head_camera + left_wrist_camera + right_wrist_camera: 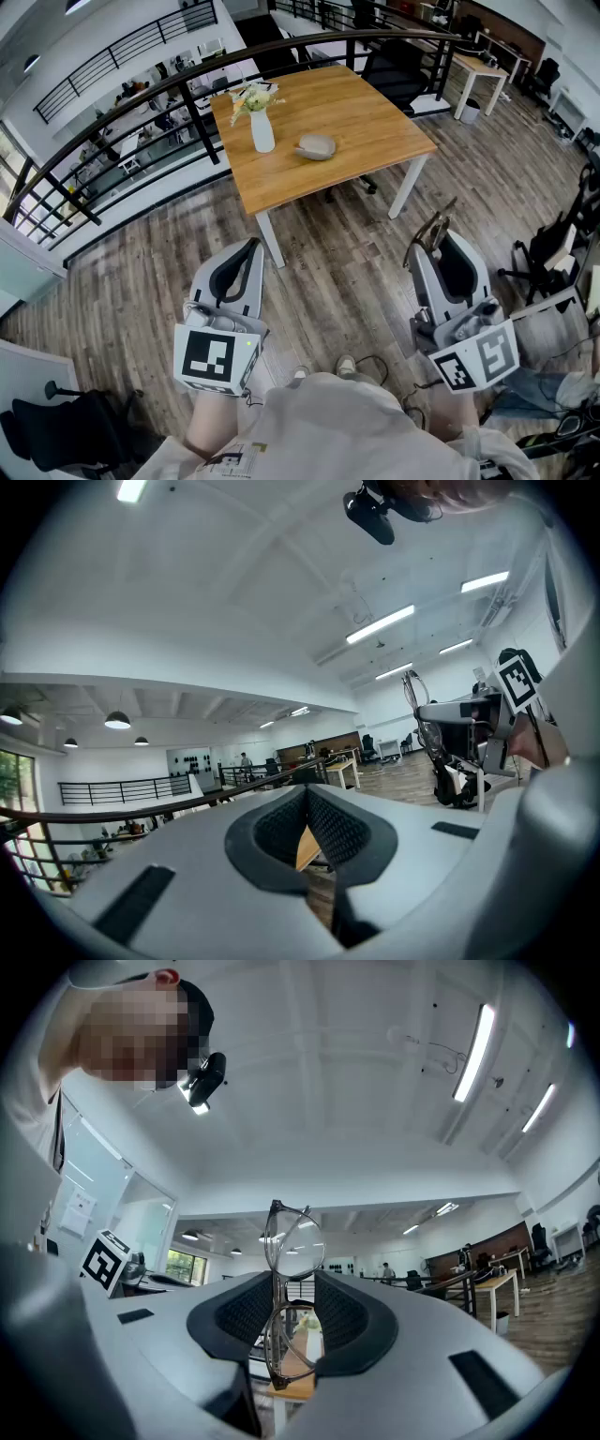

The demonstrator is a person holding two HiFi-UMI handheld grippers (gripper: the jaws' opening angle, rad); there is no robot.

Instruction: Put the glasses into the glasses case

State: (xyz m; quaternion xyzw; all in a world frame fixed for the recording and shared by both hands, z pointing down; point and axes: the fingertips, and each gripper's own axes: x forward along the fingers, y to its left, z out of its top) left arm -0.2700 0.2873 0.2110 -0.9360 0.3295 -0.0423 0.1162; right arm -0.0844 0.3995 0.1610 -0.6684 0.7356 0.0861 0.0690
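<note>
The glasses (292,1251), thin-framed with clear lenses, stand upright between the pads of my right gripper (294,1324), which is shut on them. In the head view the glasses (433,230) stick out of the right gripper (437,247) at the lower right, well short of the table. The grey oval glasses case (316,147) lies closed on the wooden table (375,122), next to a white vase (262,132) of flowers. My left gripper (246,253) is at the lower left, held level, its jaws together with nothing between them (306,819).
A black railing (141,94) curves behind and to the left of the table. A dark office chair (394,70) stands behind the table, a white desk (478,70) further right, and more chairs (553,248) at the right edge. The floor is wood.
</note>
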